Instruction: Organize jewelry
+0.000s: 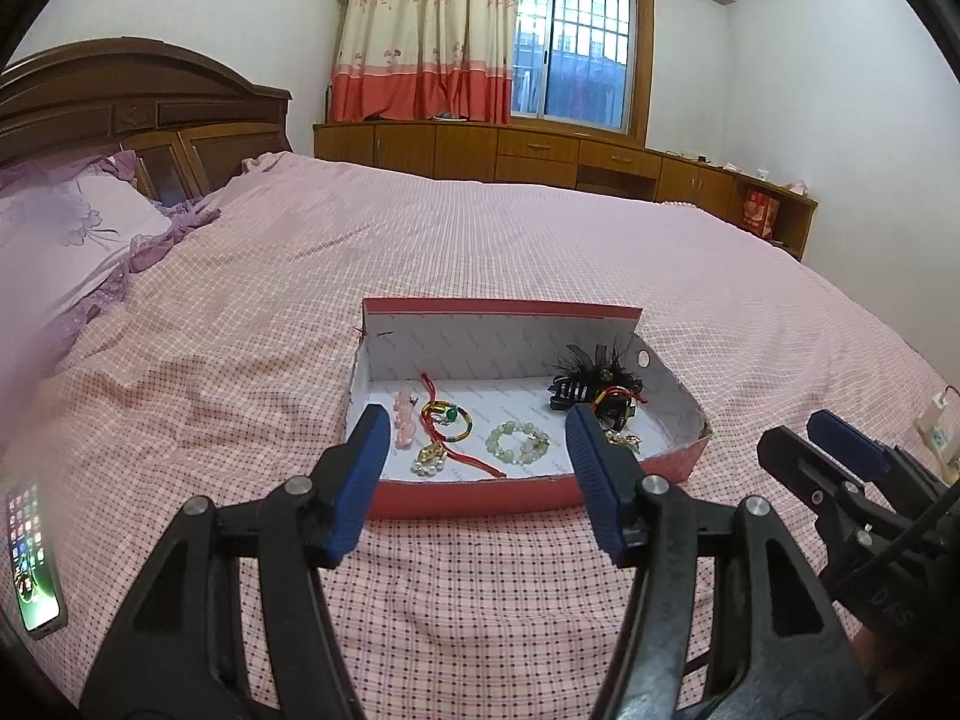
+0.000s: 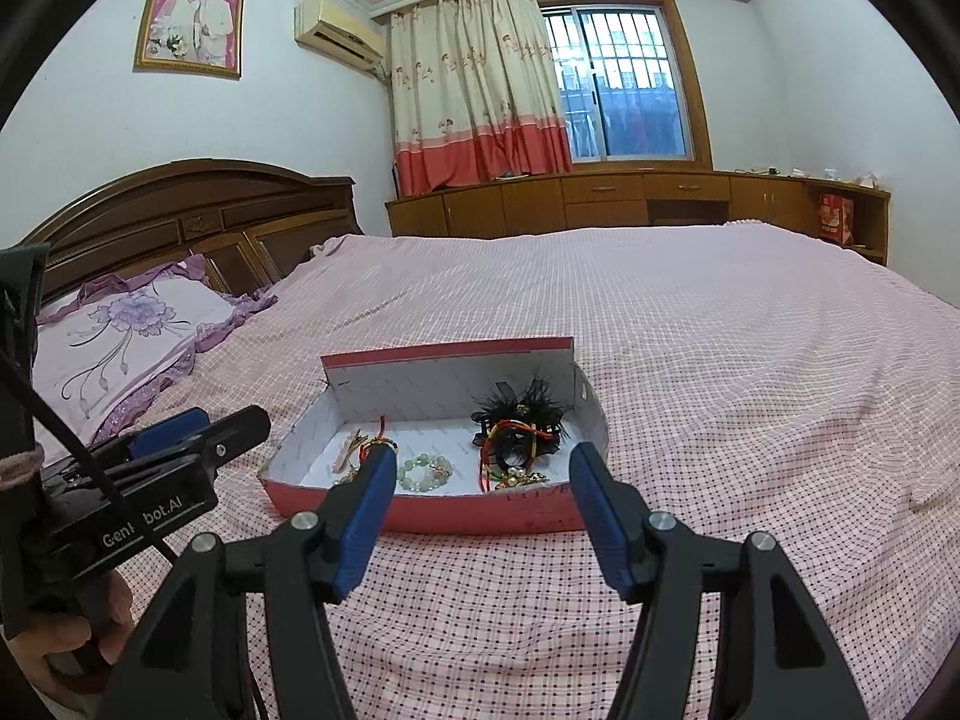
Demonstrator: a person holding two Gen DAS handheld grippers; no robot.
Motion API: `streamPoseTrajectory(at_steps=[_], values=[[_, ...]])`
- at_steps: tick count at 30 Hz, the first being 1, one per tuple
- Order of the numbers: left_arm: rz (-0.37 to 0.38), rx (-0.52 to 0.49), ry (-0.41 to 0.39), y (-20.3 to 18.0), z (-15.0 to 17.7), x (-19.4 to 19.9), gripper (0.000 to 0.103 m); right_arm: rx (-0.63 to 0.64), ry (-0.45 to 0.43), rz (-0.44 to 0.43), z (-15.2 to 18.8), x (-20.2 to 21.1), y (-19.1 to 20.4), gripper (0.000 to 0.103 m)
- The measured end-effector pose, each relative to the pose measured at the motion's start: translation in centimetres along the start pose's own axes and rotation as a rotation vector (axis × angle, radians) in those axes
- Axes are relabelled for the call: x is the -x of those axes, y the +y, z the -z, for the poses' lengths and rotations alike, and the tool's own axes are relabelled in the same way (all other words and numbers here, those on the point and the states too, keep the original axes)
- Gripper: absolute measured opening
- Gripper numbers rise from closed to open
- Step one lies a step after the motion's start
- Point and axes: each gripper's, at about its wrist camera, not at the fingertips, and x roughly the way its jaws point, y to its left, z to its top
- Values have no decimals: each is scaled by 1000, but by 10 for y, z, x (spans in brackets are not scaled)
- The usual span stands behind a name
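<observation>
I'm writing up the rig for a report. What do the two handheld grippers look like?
Both are alike. The left gripper and right gripper have black plastic scissor-like arms with silver pivot bolts, ending in ribbed blue fingers. In the right wrist view, the left gripper's black body carries white lettering, partly hidden by a dark cable. No sleeve is clearly visible.

The left blue-padded black tongs [image 1: 474, 432] hide parts of the gold trinkets at the near right of the shallow red cardboard box [image 1: 468, 495], and the lit smartphone [image 1: 33, 558] on the bed's near left is too blurred to read.
</observation>
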Motion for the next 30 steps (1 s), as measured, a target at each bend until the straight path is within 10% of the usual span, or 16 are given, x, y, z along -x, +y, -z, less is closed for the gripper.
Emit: streamPoseTrajectory(at_steps=[30], values=[[0,-2,-13,2,-3,4,53,9,-10,0,-5,5,4,63]])
